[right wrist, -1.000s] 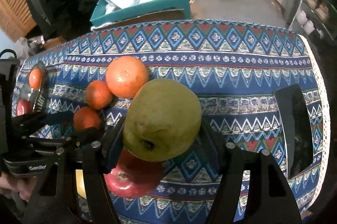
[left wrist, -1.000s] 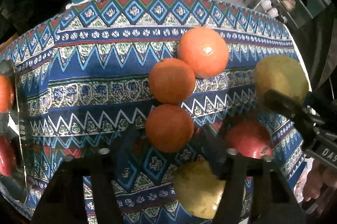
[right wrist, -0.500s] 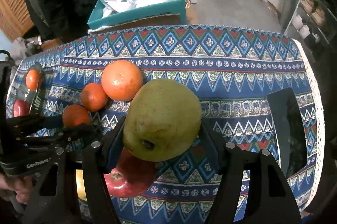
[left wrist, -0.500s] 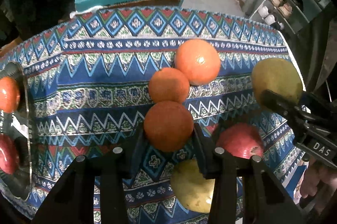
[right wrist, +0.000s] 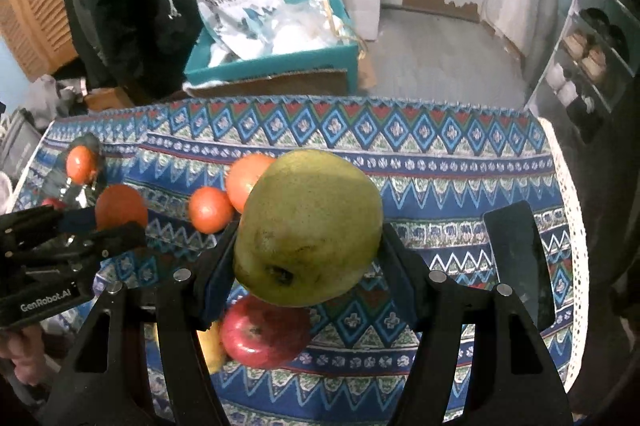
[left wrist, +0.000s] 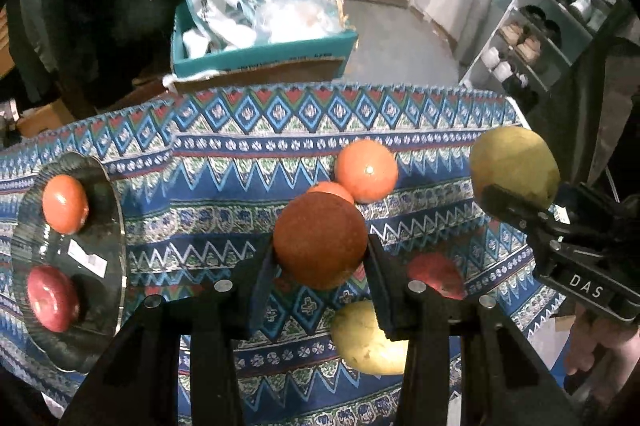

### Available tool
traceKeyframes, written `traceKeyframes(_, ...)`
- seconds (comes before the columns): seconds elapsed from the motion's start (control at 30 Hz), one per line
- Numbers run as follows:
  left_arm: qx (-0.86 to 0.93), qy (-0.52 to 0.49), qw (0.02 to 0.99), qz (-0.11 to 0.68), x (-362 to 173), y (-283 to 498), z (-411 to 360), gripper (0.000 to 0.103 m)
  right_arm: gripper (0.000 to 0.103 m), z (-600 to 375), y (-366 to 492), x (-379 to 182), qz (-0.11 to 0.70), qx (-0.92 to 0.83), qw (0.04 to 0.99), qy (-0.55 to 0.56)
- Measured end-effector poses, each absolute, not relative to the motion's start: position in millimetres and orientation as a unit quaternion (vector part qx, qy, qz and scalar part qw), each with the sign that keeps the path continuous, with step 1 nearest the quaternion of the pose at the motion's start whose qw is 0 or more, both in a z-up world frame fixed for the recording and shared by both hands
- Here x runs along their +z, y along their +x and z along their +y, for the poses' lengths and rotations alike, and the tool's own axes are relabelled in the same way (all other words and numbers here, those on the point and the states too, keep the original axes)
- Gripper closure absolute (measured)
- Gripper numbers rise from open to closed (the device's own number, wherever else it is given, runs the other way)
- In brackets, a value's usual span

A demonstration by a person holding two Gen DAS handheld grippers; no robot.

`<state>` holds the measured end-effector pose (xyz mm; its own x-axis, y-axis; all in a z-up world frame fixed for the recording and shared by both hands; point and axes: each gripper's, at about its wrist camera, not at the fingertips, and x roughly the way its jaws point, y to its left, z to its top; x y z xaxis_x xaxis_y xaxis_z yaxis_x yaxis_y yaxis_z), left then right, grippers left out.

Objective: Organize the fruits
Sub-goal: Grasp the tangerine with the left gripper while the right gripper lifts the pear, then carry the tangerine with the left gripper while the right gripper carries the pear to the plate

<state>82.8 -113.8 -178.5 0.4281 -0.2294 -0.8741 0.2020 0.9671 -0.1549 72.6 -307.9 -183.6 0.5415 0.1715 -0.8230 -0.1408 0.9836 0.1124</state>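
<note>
My left gripper (left wrist: 320,258) is shut on an orange (left wrist: 320,240) and holds it above the patterned cloth. My right gripper (right wrist: 308,258) is shut on a green pear (right wrist: 308,226), also lifted; that pear shows at the right in the left wrist view (left wrist: 514,166). On the cloth lie two more oranges (left wrist: 366,176) (left wrist: 330,188), a red apple (left wrist: 436,274) and a yellow pear (left wrist: 368,338). A glass plate (left wrist: 116,226) at the left holds an orange (left wrist: 64,204) and a red apple (left wrist: 52,298).
A dark flat object (right wrist: 520,258) lies on the cloth at the right. Beyond the table's far edge stands a teal box (left wrist: 260,54) with white bags. A shelf (left wrist: 560,10) with shoes stands at the far right. The cloth's lace edge (right wrist: 576,226) marks the right side.
My left gripper closed on the nearest orange and lifted it off the cloth. Both grippers rose, so more of the room shows. The right gripper kept hold of the green pear.
</note>
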Motion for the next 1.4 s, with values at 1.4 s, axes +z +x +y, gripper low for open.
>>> traceKeyframes(1.4,-0.096,-0.077,0.896,0.426,-84.9,41.3,-10.8,0.059,0.036,-215.2,46.5,-76.4,0.376,0.178,0.909,-0.003)
